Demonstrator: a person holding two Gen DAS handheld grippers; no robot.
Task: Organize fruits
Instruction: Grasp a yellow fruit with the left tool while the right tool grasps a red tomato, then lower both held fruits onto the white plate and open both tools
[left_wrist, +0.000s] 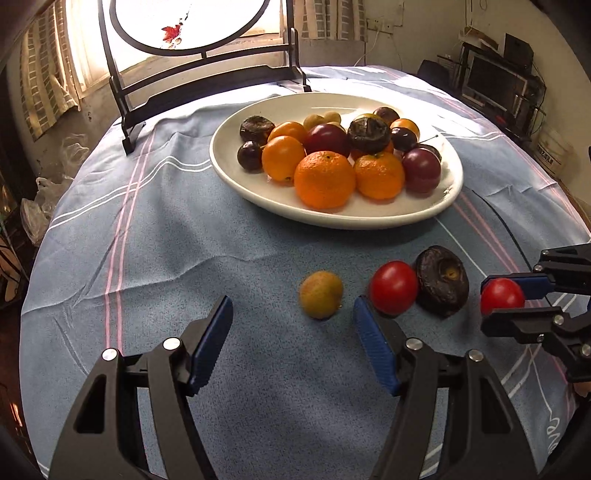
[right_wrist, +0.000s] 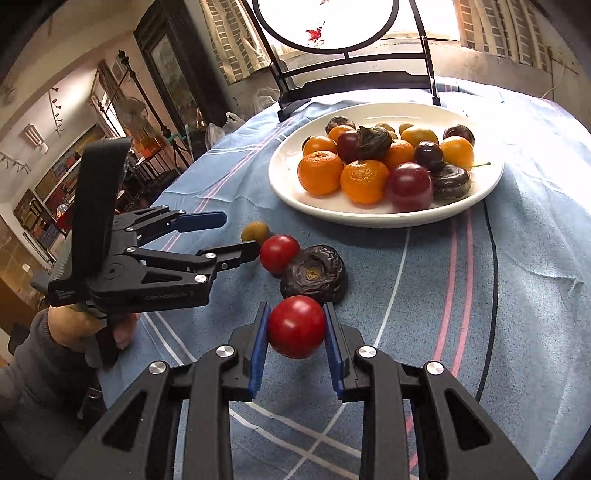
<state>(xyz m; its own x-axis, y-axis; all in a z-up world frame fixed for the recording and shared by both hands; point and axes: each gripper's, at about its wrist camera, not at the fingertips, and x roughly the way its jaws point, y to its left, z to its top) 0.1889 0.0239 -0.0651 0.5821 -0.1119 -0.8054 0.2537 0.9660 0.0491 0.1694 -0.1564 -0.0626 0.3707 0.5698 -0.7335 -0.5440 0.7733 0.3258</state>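
Note:
A white plate (left_wrist: 448, 201) (right_wrist: 491, 184) at the back of the table holds several oranges, plums and dark wrinkled fruits. On the blue cloth lie a small yellow-green fruit (left_wrist: 320, 294) (right_wrist: 255, 231), a red tomato (left_wrist: 393, 287) (right_wrist: 279, 253) and a dark wrinkled fruit (left_wrist: 442, 280) (right_wrist: 313, 275). My left gripper (left_wrist: 292, 310) (right_wrist: 240, 230) is open, with the yellow-green fruit just beyond its fingertips. My right gripper (right_wrist: 296, 323) (left_wrist: 504, 297) is shut on a second red tomato (right_wrist: 296, 326) (left_wrist: 501, 295), held right of the dark fruit.
A black stand (left_wrist: 207, 74) (right_wrist: 351, 74) with a round panel stands behind the plate at the table's far edge. The striped blue cloth (left_wrist: 184, 258) covers the round table. Shelves and furniture surround the table.

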